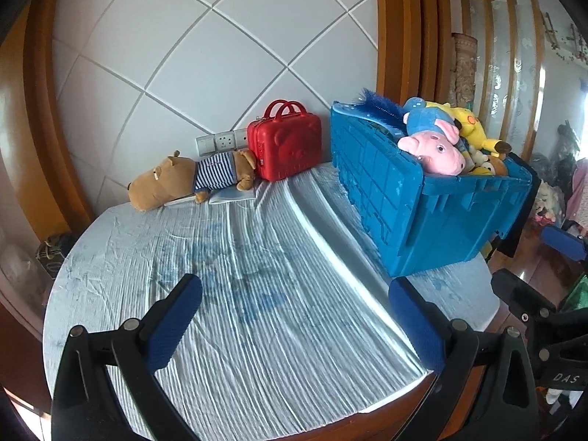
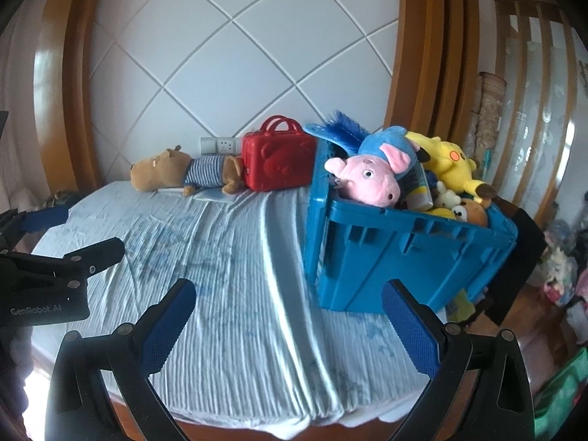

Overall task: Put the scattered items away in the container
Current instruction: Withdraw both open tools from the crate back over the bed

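Above the bed [image 1: 257, 294], both tongs [image 1: 294, 316] [image 2: 290, 316] gape, seemingly empty.

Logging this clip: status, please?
Left gripper and right gripper open, empty. Crate full; brown bear still on bed. Nothing in the way.

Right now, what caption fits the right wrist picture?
Open right gripper faces blue plastic crate of plush toys; brown striped-shirt bear waits.

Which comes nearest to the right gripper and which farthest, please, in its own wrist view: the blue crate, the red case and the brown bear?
1. Blue crate: closest to the right gripper, just ahead on the right.
2. Red case: farther back, by the wall, behind the crate's left corner.
3. Brown bear: lying at the far left; roughly as deep as the case, but farther sideways.
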`<state>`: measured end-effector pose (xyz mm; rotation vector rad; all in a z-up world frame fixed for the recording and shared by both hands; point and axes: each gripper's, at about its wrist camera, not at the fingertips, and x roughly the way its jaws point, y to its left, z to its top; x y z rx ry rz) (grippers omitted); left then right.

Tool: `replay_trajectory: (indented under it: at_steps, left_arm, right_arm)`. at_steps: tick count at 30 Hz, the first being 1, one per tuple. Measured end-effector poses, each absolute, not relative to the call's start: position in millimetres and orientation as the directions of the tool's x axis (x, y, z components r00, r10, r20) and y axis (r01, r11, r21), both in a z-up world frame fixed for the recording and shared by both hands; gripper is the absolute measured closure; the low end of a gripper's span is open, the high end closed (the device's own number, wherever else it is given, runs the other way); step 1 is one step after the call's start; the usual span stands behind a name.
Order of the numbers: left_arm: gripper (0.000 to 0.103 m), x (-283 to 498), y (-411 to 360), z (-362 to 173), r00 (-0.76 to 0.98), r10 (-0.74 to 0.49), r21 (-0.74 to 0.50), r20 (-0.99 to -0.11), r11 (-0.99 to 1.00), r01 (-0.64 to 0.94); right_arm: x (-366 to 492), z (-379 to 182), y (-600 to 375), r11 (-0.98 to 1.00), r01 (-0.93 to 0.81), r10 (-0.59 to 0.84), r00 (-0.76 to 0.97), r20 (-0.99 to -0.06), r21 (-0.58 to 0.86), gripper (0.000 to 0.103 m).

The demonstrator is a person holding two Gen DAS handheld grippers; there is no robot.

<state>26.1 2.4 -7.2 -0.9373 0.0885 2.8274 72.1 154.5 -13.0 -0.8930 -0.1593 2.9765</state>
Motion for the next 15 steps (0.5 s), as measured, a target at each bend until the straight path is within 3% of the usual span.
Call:
replay_trajectory:
  at_steps: [15]
  left_arm:
    - [0.0,31.8,-24.7,-9.4,-0.791,0.103,-0.011,-0.603,-0.993,-0.121]
  right_arm:
    - [68.0,-16.7,137.7,-0.995,0.026,0.035,-0.829,-0.558,-0.1,0.001]
